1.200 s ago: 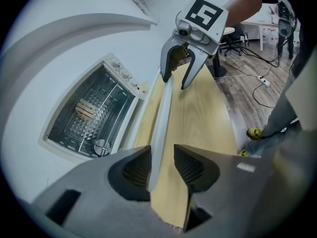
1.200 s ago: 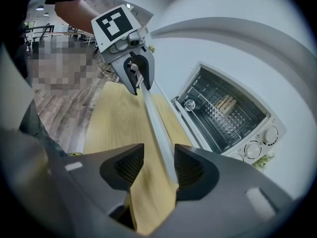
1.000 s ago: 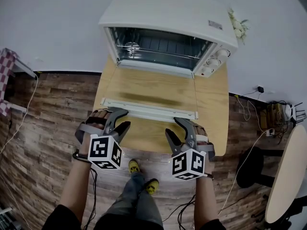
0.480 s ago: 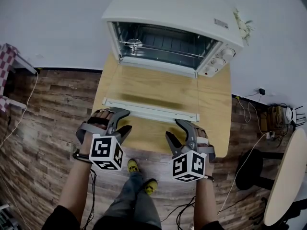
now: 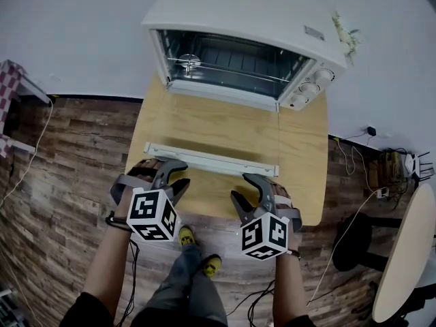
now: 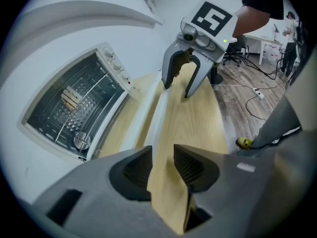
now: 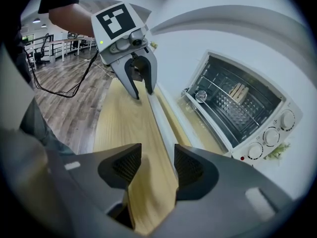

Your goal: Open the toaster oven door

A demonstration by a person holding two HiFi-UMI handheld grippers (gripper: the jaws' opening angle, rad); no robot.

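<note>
One light wooden table [image 5: 303, 176] over plank flooring [image 5: 61, 182], carrying a white toaster oven [image 5: 252, 26] at its far edge against the wall. Oven cavity exposed, wire rack [image 5: 231, 73] visible inside, knobs [image 5: 310, 87] down the right side. Toaster oven door [image 5: 211, 125] already swung fully down, lying flat above the tabletop toward the person, its long white handle [image 5: 211, 159] at the near end. Just short of that handle, on the person's side: left gripper [image 5: 182, 174] near the handle's left end, right gripper [image 5: 240, 187] toward its right end, both tilted downward over bare wood, neither touching door or handle. Left gripper jaws parted, having just been closing somewhat, with only tabletop showing in the gap between the ribbed pads [image 6: 136, 167]. Right gripper jaws spread wide, having just been opening, nothing gripped, bare wood again between the pads [image 7: 188, 165]. Each gripper visible in the other's view, facing it along the handle
</note>
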